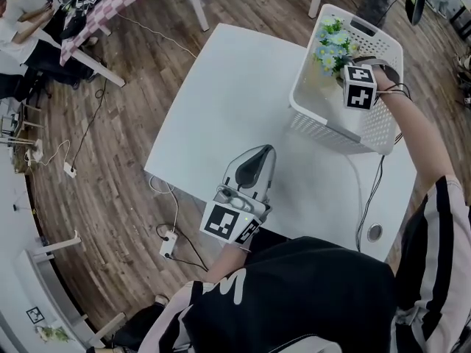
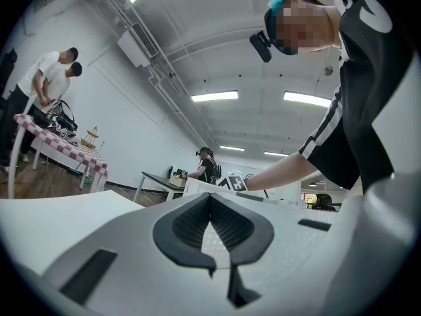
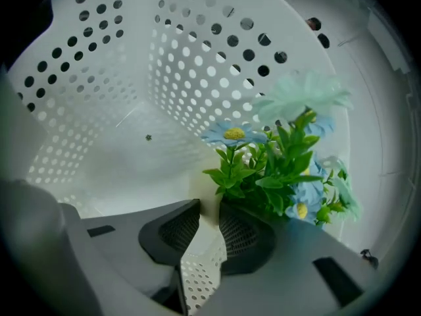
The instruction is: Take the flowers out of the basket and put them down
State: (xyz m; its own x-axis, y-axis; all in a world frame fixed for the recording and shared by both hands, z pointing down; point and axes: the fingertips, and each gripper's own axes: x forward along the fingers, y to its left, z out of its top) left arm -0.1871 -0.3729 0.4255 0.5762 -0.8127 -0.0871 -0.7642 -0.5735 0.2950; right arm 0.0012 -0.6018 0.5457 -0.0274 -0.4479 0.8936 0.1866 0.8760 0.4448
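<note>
One bunch of blue-and-white artificial flowers is down inside the white perforated plastic basket, right tool clamped on its pale base. Lift straight up, clear the rim, then out over the white counter. Meanwhile the left tool lies clenched, empty.

Your table carries the basket on its far right corner. The flowers stand in the basket's far left part, and your right gripper is inside it at their near side. Your left gripper is over the table's near edge, well apart from the basket.
</note>
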